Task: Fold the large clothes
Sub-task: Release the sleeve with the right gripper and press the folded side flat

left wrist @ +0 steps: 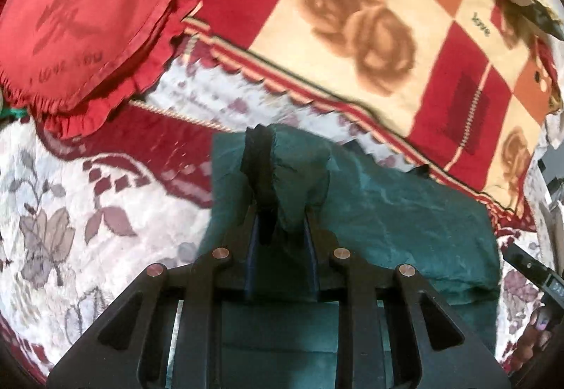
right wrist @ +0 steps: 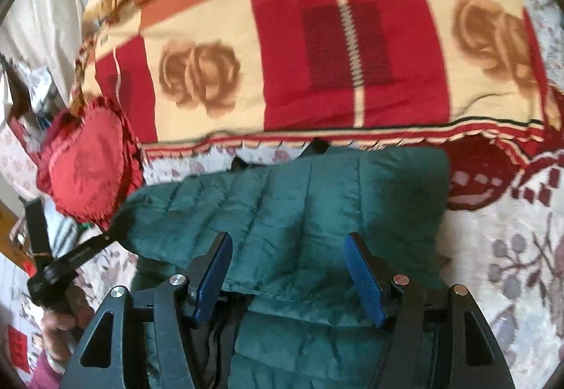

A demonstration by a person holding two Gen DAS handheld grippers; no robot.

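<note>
On the bed (left wrist: 70,212), the green quilted jacket (right wrist: 299,205) lies half-folded, the left gripper (left wrist: 282,223) pinching its bunched edge for folding while the right gripper (right wrist: 289,269) hovers, fingers spread.

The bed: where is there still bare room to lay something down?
Bare floral bedspread lies open right of the green jacket, and left of it below the heart pillow. The far side is crowded: the checked blanket borders the jacket, and the left claw pinches its fabric.
</note>
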